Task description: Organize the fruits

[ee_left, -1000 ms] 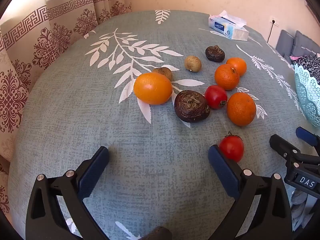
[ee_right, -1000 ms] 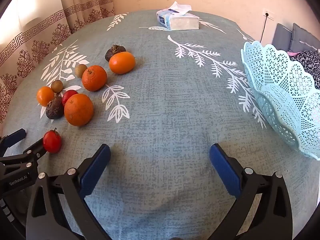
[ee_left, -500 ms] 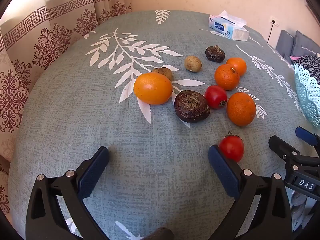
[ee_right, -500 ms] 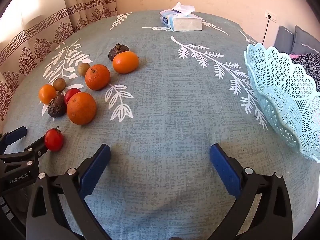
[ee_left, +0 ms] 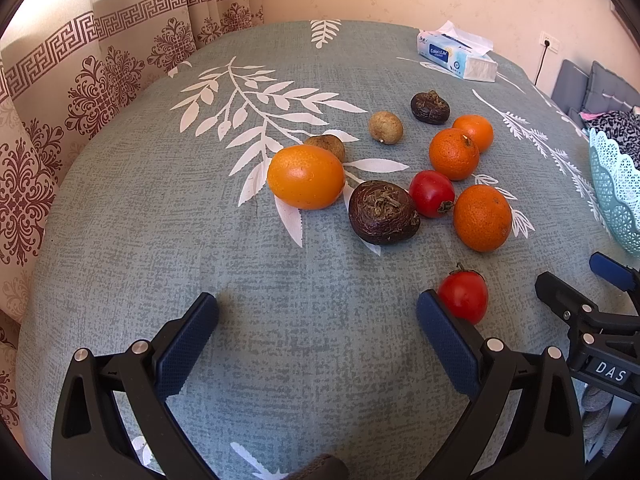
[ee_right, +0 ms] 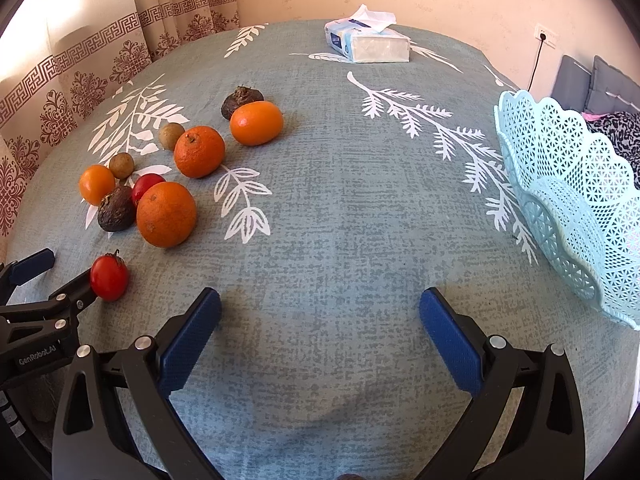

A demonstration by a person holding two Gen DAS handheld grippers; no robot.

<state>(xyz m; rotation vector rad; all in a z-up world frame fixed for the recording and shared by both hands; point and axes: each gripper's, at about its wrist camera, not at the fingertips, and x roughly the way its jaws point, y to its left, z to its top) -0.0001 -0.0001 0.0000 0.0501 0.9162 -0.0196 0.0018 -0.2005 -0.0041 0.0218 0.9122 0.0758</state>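
Several fruits lie on the grey-green tablecloth: oranges (ee_left: 482, 217), a yellow-orange citrus (ee_left: 305, 176), two dark wrinkled fruits (ee_left: 383, 213), two small brown fruits (ee_left: 385, 127), and two red tomatoes. The nearer tomato (ee_left: 464, 296) sits just beyond my left gripper's right fingertip. My left gripper (ee_left: 318, 324) is open and empty, low over the cloth. My right gripper (ee_right: 320, 320) is open and empty over bare cloth; the fruits (ee_right: 166, 214) lie to its left and the light-blue lattice basket (ee_right: 568, 200) to its right. The basket looks empty.
A tissue pack (ee_right: 368, 42) lies at the table's far side. A patterned curtain (ee_left: 80, 80) hangs along the left. A wall socket (ee_right: 544, 36) and a grey sofa (ee_right: 600, 88) stand at the far right. Each gripper shows in the other's view.
The right wrist view has shifted slightly, so fruits and basket sit a little further right and nearer. The left gripper is almost still.
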